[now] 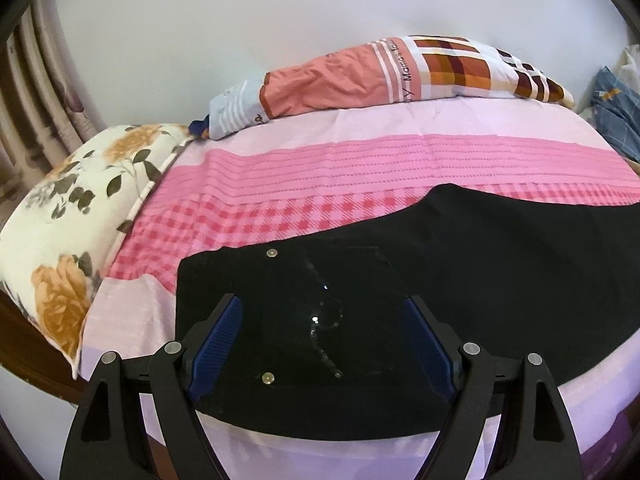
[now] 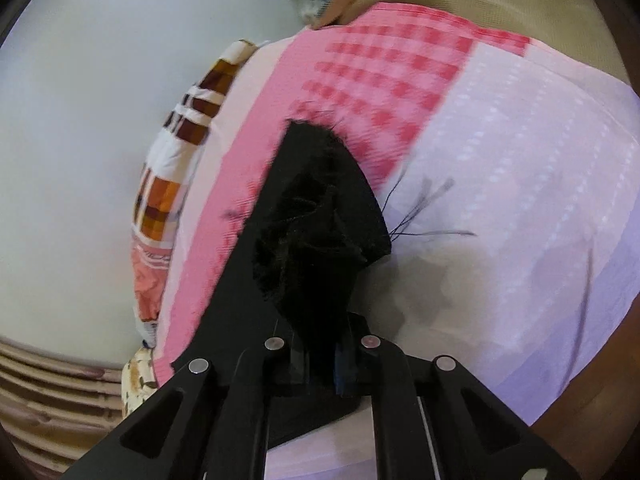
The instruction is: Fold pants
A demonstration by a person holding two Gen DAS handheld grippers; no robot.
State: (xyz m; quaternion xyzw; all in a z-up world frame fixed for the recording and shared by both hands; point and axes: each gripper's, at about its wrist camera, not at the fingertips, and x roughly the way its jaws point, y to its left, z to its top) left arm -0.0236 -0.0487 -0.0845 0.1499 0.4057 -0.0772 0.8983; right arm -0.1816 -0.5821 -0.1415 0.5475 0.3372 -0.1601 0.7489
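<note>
Black pants [image 1: 460, 264] lie flat on the pink bed sheet [image 1: 320, 168], waist end with a sequined back pocket and metal rivets near me in the left wrist view. My left gripper [image 1: 324, 344] is open, its blue pads [image 1: 218, 340] hovering over the pocket area, holding nothing. In the right wrist view my right gripper [image 2: 320, 356] is shut on a frayed end of the black pants [image 2: 316, 216], lifted above the sheet [image 2: 520, 160], with loose threads hanging to the right. The view is blurred by motion.
A floral pillow [image 1: 68, 232] lies at the bed's left end. A folded orange and plaid quilt [image 1: 380, 72] lies along the white wall; it also shows in the right wrist view [image 2: 172, 176]. Blue checked cloth [image 1: 616, 112] sits at the far right.
</note>
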